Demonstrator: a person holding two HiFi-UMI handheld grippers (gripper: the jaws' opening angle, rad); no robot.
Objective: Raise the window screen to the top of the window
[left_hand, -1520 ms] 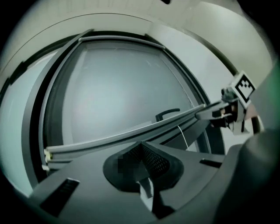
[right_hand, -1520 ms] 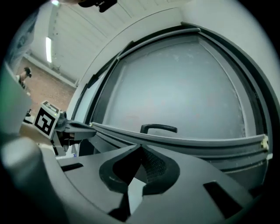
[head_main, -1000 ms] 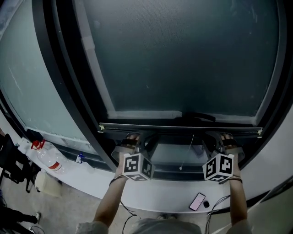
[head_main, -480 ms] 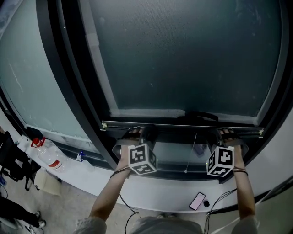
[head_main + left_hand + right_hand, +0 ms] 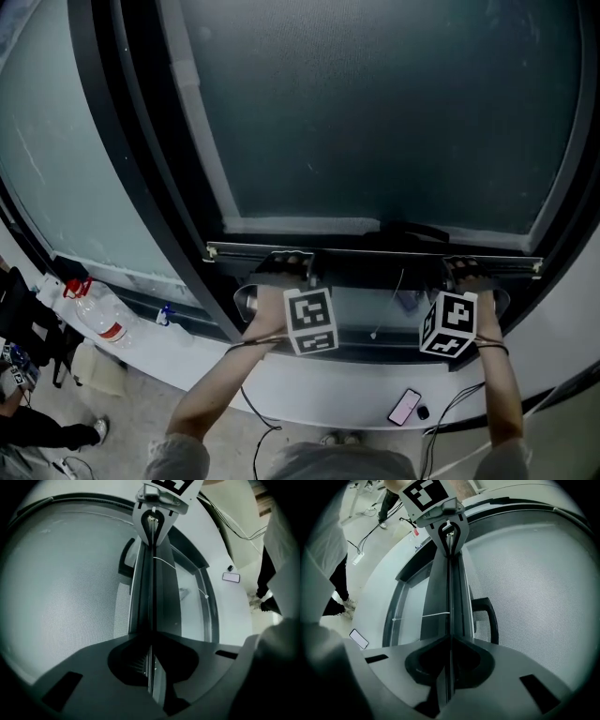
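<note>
Left gripper (image 5: 292,266) and right gripper (image 5: 465,272) each clenched on the bar (image 5: 375,254) of the screen (image 5: 375,122) (low, near the sill (image 5: 319,386)); nearly the whole rise remains.

The window screen (image 5: 375,112) runs off the upper edge — dark speck (image 5: 423,418) beside the phone (image 5: 404,410) unidentifiable.

The window screen (image 5: 375,112) is a fine grey-green mesh, drawn down over nearly the whole window opening. Its bottom rail (image 5: 375,255), a slim dark bar with pale ends, runs level across the window low down, just above the sill. A black loop handle (image 5: 408,231) sits on the mesh side of the rail near its middle. A thin white pull cord (image 5: 436,615) hangs loose beneath the rail.
</note>
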